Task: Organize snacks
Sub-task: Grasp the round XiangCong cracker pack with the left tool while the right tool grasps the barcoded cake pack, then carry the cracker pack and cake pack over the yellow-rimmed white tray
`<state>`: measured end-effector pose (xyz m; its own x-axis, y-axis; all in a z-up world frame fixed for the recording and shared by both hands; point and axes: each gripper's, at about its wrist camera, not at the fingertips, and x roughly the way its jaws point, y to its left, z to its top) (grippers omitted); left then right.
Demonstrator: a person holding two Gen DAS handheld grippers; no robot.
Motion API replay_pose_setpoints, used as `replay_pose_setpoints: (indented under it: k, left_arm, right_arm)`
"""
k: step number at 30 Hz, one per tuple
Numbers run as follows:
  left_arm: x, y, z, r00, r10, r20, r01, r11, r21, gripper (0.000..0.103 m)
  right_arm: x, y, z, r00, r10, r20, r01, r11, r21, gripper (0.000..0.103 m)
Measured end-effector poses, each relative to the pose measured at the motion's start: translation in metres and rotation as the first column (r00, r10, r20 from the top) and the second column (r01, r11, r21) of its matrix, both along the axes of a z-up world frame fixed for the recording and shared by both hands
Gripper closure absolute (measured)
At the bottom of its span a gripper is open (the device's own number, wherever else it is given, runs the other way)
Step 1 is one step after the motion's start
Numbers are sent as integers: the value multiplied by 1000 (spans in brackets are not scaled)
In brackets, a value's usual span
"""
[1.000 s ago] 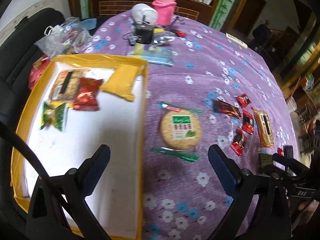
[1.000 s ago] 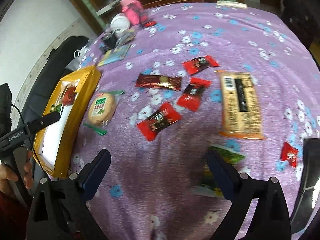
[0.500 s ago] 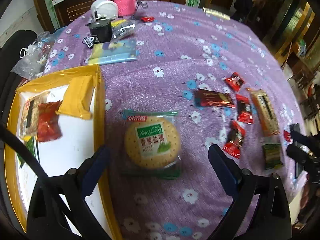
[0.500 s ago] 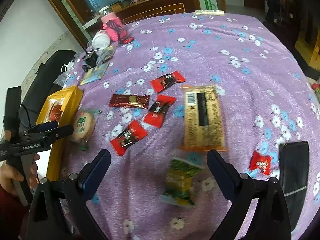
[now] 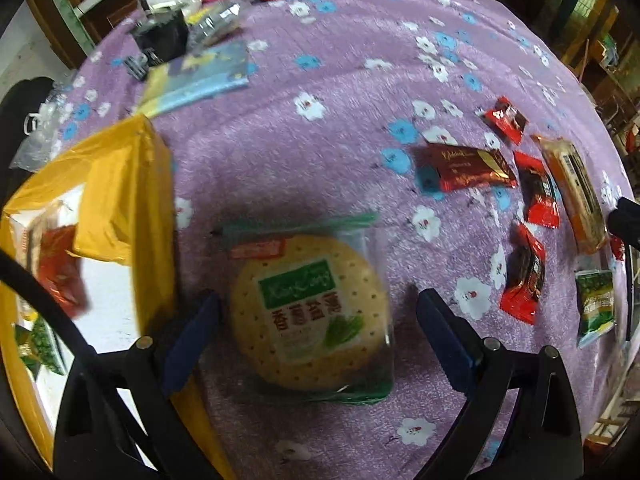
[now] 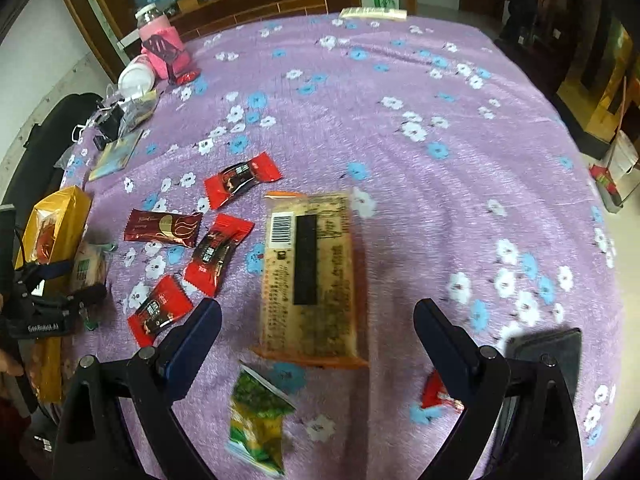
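Yellow box (image 5: 120,184) at table's left edge holds a few snacks already. Left tongs (image 5: 316,316) wide, straddling round cracker pack (image 5: 308,312), not gripped yet. Right tongs (image 6: 316,320) wide, empty, over long bar (image 6: 310,276). Approx. seven packs left on purple cloth (image 6: 400,128).

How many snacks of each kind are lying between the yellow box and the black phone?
Round cracker: 1
Red packets: 3
Dark red bar: 1
Long orange pack: 1
Green packet: 1
Small red candy: 1
Total: 8
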<state>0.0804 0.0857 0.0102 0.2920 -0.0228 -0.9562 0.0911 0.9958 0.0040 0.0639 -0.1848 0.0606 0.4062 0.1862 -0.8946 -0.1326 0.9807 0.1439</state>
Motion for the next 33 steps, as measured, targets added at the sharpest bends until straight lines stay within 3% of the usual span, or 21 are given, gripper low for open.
replay_pose_setpoints:
  k: [2,5,10,11,14,15,25,33]
  left_arm:
    - [0,-3,-2,1000,-18,5,18,1000,15,8]
    - [-2,-5,-1,1000,-23,16,23,1000,0,25]
    - [-12,-8,3,999,-26,25,27,999,-33,26]
    - [-17,-10,3,1000,-27,11,28,997,-71,26]
    - [-31,-16,4,999,-23,24,25,996,-80,26]
    - [-36,-18,4,999,-24,27,26,997,-74,26]
    - [-44,-26,3,999,-8,32,9,1000,-23,26]
    - [-51,-17,6,998,47,43,-44,996,-83,26]
  right_arm:
    - [4,3,-4,1000,-1,-7,1,1000,4,6]
    - [11,7,-11,1000,-10,-15,10,1000,-28,6]
    - [20,16,-16,1000,13,-17,-14,997,-75,10]
    - [21,18,-17,1000,19,-18,-20,996,-87,15]
    - [24,22,-24,998,42,-45,-47,993,-107,44]
    - [25,23,-26,997,52,-50,-57,992,-112,45]
    - [23,30,-28,994,107,-12,-107,978,-179,46]
    - [14,26,-18,997,77,5,-76,993,-89,48]
